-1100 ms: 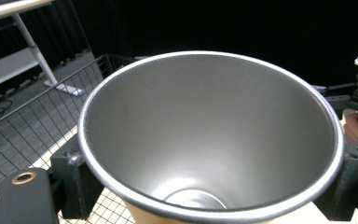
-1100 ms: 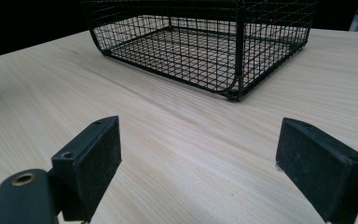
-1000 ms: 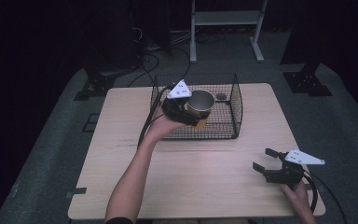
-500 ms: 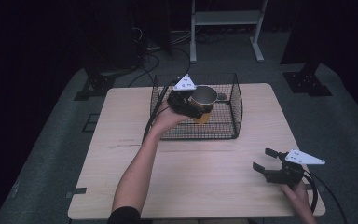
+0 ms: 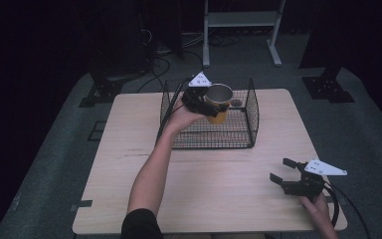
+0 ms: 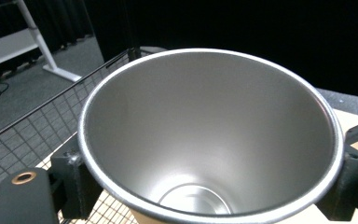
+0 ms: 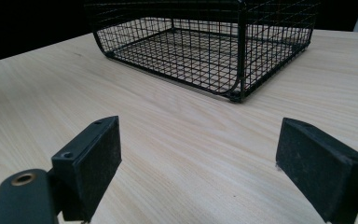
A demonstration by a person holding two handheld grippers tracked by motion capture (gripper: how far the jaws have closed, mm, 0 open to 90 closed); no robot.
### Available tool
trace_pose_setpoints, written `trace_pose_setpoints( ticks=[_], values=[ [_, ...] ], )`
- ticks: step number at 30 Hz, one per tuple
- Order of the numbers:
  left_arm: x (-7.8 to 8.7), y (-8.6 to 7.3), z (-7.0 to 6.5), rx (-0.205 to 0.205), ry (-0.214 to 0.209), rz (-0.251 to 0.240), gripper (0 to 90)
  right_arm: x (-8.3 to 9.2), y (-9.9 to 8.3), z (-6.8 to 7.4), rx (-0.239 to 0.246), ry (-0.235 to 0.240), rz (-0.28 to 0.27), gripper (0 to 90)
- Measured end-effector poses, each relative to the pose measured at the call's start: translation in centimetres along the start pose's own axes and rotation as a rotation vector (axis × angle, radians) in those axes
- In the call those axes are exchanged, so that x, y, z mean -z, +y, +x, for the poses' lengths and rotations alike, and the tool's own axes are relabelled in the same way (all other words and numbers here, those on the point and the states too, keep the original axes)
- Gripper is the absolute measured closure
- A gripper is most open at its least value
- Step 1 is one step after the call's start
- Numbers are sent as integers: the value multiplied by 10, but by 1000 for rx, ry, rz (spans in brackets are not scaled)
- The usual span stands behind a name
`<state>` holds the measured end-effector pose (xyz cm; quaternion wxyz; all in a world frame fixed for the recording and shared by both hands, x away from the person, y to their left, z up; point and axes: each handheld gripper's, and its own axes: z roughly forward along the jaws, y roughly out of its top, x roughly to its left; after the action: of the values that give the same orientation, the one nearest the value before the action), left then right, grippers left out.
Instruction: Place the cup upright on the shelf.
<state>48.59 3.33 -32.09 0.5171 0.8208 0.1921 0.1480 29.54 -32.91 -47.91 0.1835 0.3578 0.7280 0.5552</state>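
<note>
A metal cup (image 5: pixel 219 101) with a yellow outside and a silver inside hangs above the black wire basket (image 5: pixel 248 107), tilted. My left gripper (image 5: pixel 205 103) is shut on it, one jaw on each side of its wall. The left gripper view looks straight into the cup (image 6: pixel 209 135), which is empty, with the basket's rim (image 6: pixel 37 112) behind it. My right gripper (image 5: pixel 284 171) rests near the table's front right corner, open, with nothing between its pads (image 7: pixel 91 158).
The basket stands at the back middle of the light wooden table (image 5: pixel 129 164); a small dark round object (image 5: pixel 236 103) lies on its floor. In the right gripper view the basket (image 7: pixel 200 42) is ahead across bare tabletop. Dark floor, cables and a white stand (image 5: pixel 238 20) lie beyond.
My left gripper has carried the cup up and to the right, from low inside the basket to above its rim. The right gripper has stayed still.
</note>
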Motion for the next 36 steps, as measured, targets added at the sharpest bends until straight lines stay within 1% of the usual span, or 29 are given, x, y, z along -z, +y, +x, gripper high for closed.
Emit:
trace_pose_setpoints(
  ticks=[1,4,9,17,19,26,30,34,36],
  values=[
    [-1,-1,2,2,7,3,137,0,0,0,0,0,0,130],
    [-5,-3,6,11,6,4,137,0,0,0,2,-1,-1,130],
    [-13,-6,13,25,12,30,137,0,0,0,-1,0,-3,130],
    [-27,-6,18,23,8,44,137,0,0,-1,-4,2,-4,130],
    [-31,-7,19,22,9,56,137,0,0,-1,-3,2,-5,130],
    [-44,-16,25,38,3,73,137,0,0,-1,-5,6,-5,131],
    [-50,-22,28,45,-2,99,137,0,0,-1,-4,7,-6,130],
    [-56,-27,31,55,-16,109,136,0,0,-1,-5,9,-5,130],
    [-58,-29,31,53,-11,119,137,0,0,-1,-5,9,-5,130]
  ],
)
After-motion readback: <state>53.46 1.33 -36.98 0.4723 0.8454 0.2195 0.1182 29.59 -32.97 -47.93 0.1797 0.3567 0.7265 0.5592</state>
